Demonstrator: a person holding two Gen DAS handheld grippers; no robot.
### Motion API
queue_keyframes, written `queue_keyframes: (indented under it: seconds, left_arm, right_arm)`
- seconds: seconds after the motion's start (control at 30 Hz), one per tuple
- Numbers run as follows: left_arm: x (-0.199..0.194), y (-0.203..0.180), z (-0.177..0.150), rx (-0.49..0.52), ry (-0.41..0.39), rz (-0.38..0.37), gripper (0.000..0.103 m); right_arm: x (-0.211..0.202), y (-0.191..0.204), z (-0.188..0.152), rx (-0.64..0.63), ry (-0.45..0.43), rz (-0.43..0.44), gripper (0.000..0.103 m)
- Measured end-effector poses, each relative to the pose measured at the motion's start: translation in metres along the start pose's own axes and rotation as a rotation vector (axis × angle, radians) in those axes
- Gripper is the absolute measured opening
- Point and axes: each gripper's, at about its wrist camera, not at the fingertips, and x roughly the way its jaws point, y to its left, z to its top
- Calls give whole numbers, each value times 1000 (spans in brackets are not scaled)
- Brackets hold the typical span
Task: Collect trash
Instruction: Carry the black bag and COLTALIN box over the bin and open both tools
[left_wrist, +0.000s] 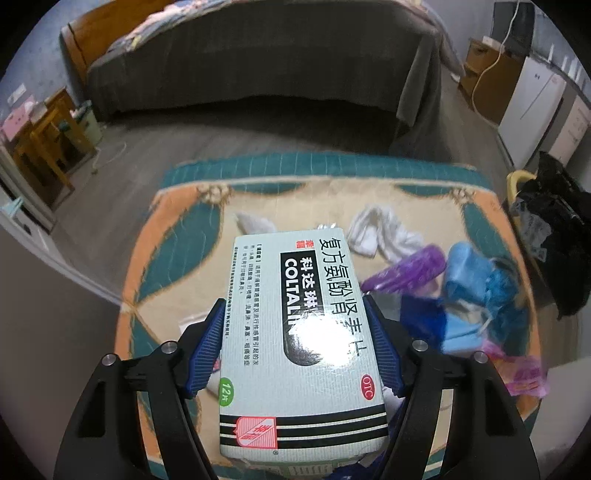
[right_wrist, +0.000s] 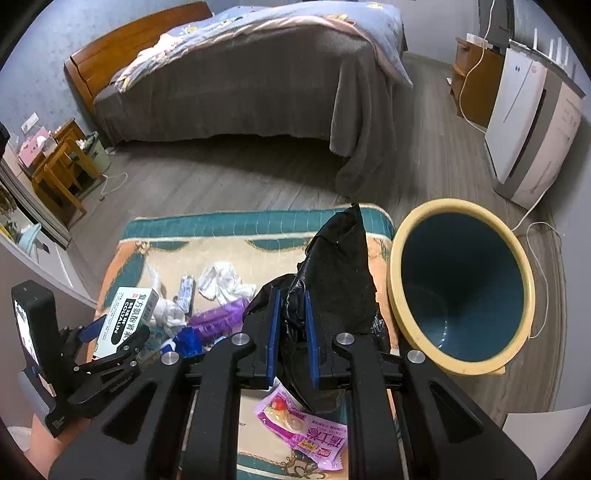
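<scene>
1. Firstly, in the left wrist view, the left tongs (left_wrist: 295, 343) hold a medicine box (left_wrist: 295, 332) by its two long sides. The blue pads (left_wrist: 207, 343) press on the box, which is lifted above the counter (left_wrist: 177, 221). I think the side grip is chosen because the box is flat and stiff, so it will not slip or bend.
2. Other trash lies on the counter beyond the box: a white tissue (left_wrist: 380, 232), a purple wrapper (left_wrist: 406, 273) and a blue mask (left_wrist: 476, 280). They are loose and close together, so each needs its own pick.
3. Next, in the right wrist view, the right tongs (right_wrist: 291, 332) are almost closed on a black bag (right_wrist: 340, 266). The bag stands up between the pads, probably held to be opened for the trash.
4. The bin (right_wrist: 461, 288) stands just beside the counter edge, its mouth tilted toward the camera and empty as far as I can see. A pink wrapper (right_wrist: 303, 428) lies under the right tongs.
</scene>
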Motion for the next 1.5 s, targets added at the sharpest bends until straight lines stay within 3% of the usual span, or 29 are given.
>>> queue_keyframes:
  seconds: [0.33,0.63,0.77,0.93,1.5]
  left_arm:
    - [-47,-23,25,67,-161,-32,72]
    - [-75,-73,54,156,-227,-98,72]
    - [-66,-105,60,190,-195,-148,72]
    - [-50,-149,62,282,-179,-158,72]
    - [15,-279,63,469,-99,-335,73]
  right_arm:
    - [-30,-30,26,74,-101,58,12]
    - [-45,-73,38,107,-160,-16,12]
    - [-42,-94,37,122,-161,-54,12]
    - [-35,-125,35,151,-154,-90,12]
    - [7,-202,30,318,-65,-83,12]
